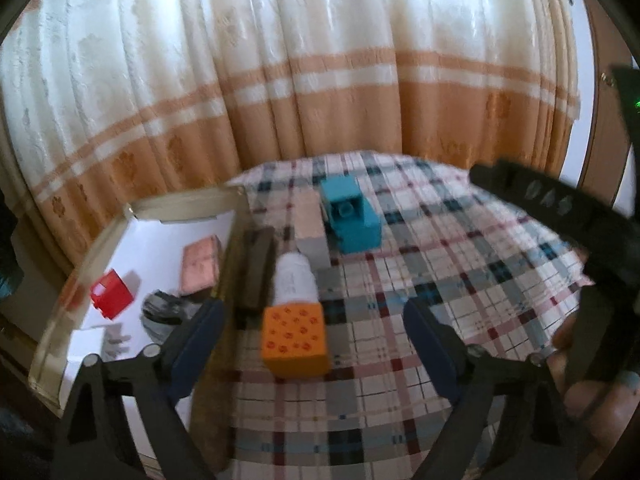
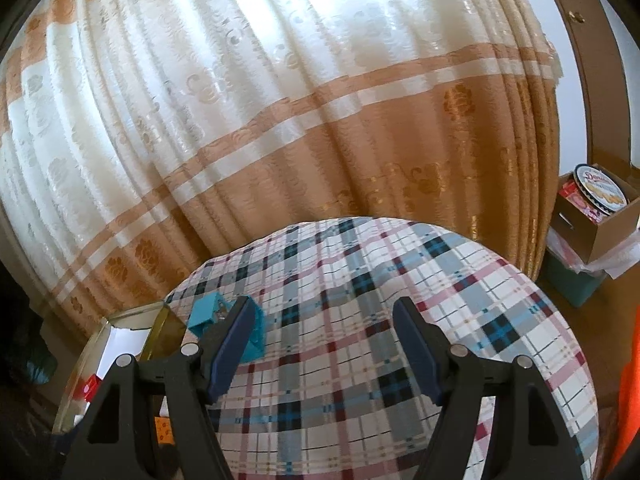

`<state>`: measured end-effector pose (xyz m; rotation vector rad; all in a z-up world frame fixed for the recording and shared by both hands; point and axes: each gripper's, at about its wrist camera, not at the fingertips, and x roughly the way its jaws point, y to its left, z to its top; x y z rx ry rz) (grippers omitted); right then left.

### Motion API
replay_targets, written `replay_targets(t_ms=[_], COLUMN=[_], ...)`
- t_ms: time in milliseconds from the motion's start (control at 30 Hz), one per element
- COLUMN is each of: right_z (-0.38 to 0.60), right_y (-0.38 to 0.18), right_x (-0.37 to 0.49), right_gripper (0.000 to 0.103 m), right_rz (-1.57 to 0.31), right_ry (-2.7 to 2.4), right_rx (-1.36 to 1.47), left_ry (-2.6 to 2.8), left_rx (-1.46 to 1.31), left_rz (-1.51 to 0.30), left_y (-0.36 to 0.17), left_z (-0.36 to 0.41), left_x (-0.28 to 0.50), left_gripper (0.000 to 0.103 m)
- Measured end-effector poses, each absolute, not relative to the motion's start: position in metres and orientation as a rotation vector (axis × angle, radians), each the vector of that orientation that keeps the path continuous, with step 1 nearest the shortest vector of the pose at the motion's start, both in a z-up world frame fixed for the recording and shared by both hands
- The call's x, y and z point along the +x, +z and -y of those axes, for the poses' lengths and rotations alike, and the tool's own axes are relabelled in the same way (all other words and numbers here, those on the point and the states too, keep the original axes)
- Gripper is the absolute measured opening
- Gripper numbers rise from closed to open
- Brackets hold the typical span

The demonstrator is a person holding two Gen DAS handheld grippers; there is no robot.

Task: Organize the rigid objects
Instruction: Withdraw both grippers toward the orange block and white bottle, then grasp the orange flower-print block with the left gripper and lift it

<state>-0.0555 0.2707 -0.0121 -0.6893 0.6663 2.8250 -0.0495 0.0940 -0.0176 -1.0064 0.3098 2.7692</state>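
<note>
Cream-and-orange curtains (image 1: pixel 280 80) hang behind a round table (image 1: pixel 440 280) under a plaid cloth, and from my remote seat the left view is smeared with motion.

My left claw (image 1: pixel 312 344) stands wide, nothing gripped, with the orange dotted cube (image 1: pixel 294 338) just ahead between its fingers but not pressed by either pad. My right claw (image 2: pixel 324 344) is part open over bare cloth and holds nothing.

What worries me: the cube sits against the end of a white bottle (image 1: pixel 294 280) lying on its side at twelve o'clock from it. If I close off-centre, I judge the cube could twist or shove the bottle, which looks free to roll. A dark flat bar (image 1: pixel 256 272) lies at eleven o'clock and the tray (image 1: pixel 76 280) wall is close at nine; a wide left finger might clip either. My right claw's arm crosses in at three o'clock, so the two could collide.

The cube looks rigid, square-edged, bright orange with small red dots on top. Beyond it stand a pale box (image 1: pixel 310 228) and a teal block (image 1: pixel 352 216). In the tray already lie a red block (image 1: pixel 112 294), a pink packet (image 1: pixel 200 266) and something grey I cannot identify.
</note>
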Motion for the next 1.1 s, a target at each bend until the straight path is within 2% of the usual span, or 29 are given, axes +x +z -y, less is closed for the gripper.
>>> replay_targets(t_ms=[133, 333, 567, 633, 700, 767, 800, 1100], right_z=[-0.279, -0.282, -0.283, -0.283, -0.282, -0.282, -0.282, -0.279], right_y=[-0.014, -0.016, -0.018, -0.018, -0.019, -0.020, -0.020, -0.023], right_x=[-0.054, -0.054, -0.056, -0.057, -0.057, -0.057, -0.057, -0.062], right_gripper=[0.074, 0.074, 0.074, 0.074, 0.074, 0.074, 0.074, 0.074], right_rz=[-0.704, -0.721, -0.737, -0.732, -0.731, -0.734, -0.735, -0.714], right_ry=[2.811, 2.808, 2.800, 2.800, 2.799, 2.799, 2.796, 2.790], right_rx=[-0.691, -0.694, -0.714, -0.715, -0.722, -0.731, -0.734, -0.763], left_ry=[2.784, 2.765, 2.762, 2.750, 2.748, 2.690, 2.652, 2.596], left_rx=[-1.154, -1.419, -1.425, -1.408, -1.394, -1.398, -1.393, -1.366], left_rz=[-0.353, -0.333, -0.292, -0.296, -0.301, -0.195, -0.109, -0.047], left_y=[-0.034, -0.059, -0.059, -0.058, -0.057, -0.057, -0.056, -0.053], left_z=[-0.106, -0.113, -0.113, -0.112, -0.110, -0.103, -0.099, -0.092], left_x=[-0.061, -0.081, -0.088, -0.084, -0.082, -0.084, -0.086, -0.084], left_gripper=[0.086, 0.086, 0.086, 0.083, 0.076, 0.057, 0.041, 0.039])
